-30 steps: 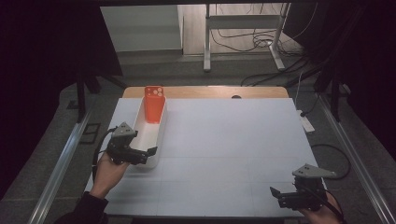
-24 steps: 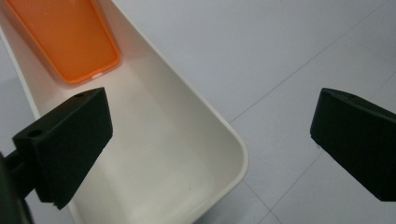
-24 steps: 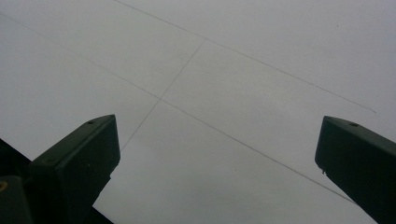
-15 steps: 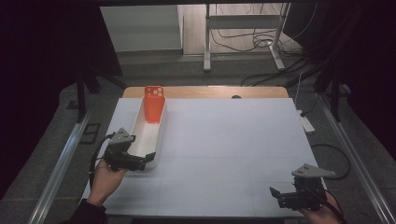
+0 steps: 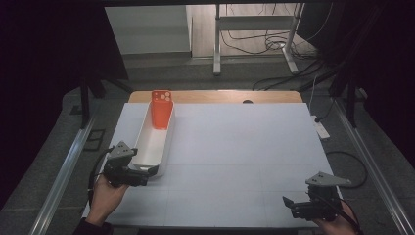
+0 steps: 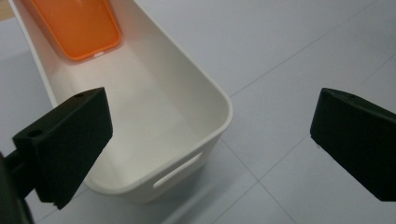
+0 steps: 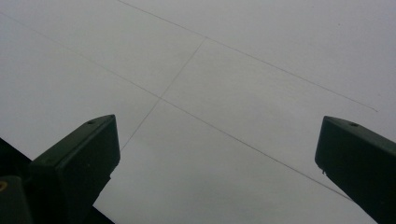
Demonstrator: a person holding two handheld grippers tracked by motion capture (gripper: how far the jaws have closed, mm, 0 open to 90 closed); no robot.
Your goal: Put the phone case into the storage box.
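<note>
white table (image 5: 244,147); beyond it, a metal stand (image 5: 254,36), cables (image 5: 274,44) on the floor.

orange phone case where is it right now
The orange phone case leans inside the far end of the white bin on the table's left side in the high view. The left gripper is at the bin's near end, jaws open.

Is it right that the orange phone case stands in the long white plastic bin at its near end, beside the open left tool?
Not quite. The orange phone case stands at the far end of the long white plastic bin, as the high view shows. The open left tool is at the bin's near end, so the case is away from it.
</note>
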